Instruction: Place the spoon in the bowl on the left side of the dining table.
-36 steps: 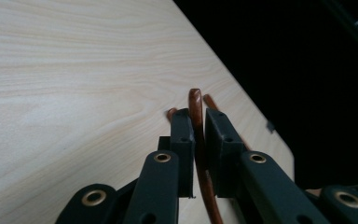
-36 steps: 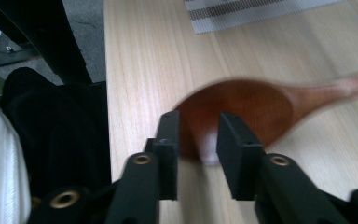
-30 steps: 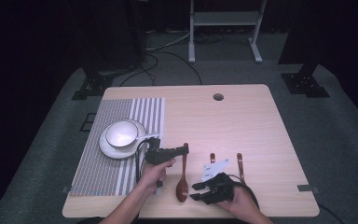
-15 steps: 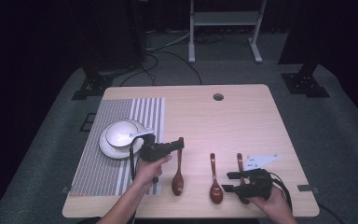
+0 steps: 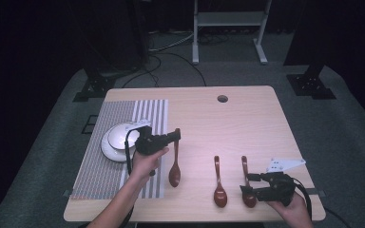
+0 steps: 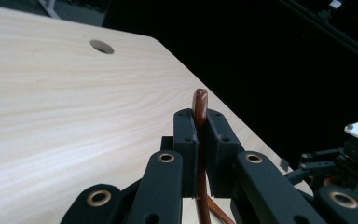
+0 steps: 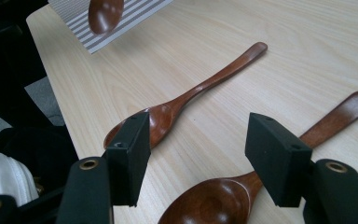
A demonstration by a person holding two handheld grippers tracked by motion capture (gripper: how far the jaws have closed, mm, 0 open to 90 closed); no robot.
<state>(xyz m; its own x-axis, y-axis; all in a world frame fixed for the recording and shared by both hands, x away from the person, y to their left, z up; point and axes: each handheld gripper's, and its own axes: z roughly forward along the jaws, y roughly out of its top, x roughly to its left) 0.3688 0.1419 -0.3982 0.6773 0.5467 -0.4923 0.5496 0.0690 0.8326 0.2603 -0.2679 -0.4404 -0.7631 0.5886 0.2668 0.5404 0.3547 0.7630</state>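
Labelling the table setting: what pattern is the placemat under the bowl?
Grey and white stripes on the placemat, clearest in the high view.

In the left gripper view, the left tool (image 6: 200,140) hides most of a brown spoon's handle (image 6: 199,100) between its jaws, and the bottom edge cuts off the rest. In the right gripper view, the top edge clips a raised spoon bowl (image 7: 105,15), and the bottom edge crops the nearest spoon (image 7: 223,198). From the high view, the bowl's (image 5: 120,137) contents are too small to tell.
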